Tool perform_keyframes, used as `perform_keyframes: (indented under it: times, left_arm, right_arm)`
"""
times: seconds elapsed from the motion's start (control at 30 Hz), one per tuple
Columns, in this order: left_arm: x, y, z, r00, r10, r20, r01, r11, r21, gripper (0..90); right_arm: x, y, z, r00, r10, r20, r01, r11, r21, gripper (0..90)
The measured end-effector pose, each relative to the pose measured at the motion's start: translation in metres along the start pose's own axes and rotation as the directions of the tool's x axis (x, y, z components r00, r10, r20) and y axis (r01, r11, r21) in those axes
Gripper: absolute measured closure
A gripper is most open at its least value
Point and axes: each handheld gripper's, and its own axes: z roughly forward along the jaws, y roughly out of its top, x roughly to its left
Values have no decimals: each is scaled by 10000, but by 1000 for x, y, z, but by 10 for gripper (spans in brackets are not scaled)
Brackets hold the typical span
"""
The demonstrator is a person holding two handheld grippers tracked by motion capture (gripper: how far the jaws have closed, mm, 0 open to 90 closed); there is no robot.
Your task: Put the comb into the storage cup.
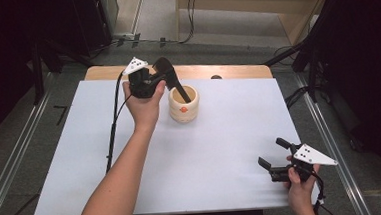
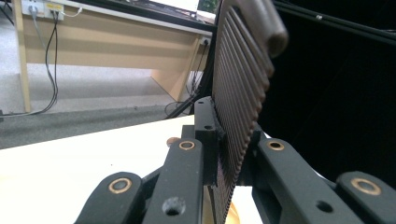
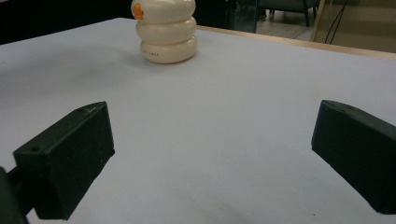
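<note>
Left tongs (image 1: 169,73): you are clamping them tight on a dark ribbed comb (image 2: 240,93), taking it low on the body so that its toothed length is standing clear above the pads.
Comb position: you are holding it over the far middle of the desk (image 1: 221,150), with its lower end dipping into the mouth of the cream holder (image 1: 184,104); whether it is touching the bottom or the inner wall, the pictures are not showing.
Holder: it is standing upright on the white sheet, a stacked-ring pot with an orange mark (image 3: 137,9) on its side, and nothing is bracing it.
Right tongs (image 1: 276,158): you are resting them wide apart and empty at the near right corner, well apart from the holder, pointing toward it.
Handling, comb: it is looking like rigid, light plastic; the ridged faces are probably giving the pads good bite, while the thin teeth are likely the weak part, so a grip across the solid spine is seeming safest.
Handling, holder: it is looking smooth, rounded and light, so a sideways push from the comb could be tipping or sliding it.
Step in hand: you are seemingly lowering the comb into the holder.
</note>
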Motion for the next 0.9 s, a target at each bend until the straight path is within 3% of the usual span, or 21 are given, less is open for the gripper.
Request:
perform_keyframes:
  times: [0.43,0.9]
  left_arm:
    - [9,-18,5,9990,-342,-286,346,9993,147,840]
    - [14,-31,9,9951,-964,-221,968,9952,151,840]
  right_arm:
    - [0,0,0,10000,-23,-32,22,10000,-21,0]
    - [0,0,0,10000,-48,-27,48,10000,-24,0]
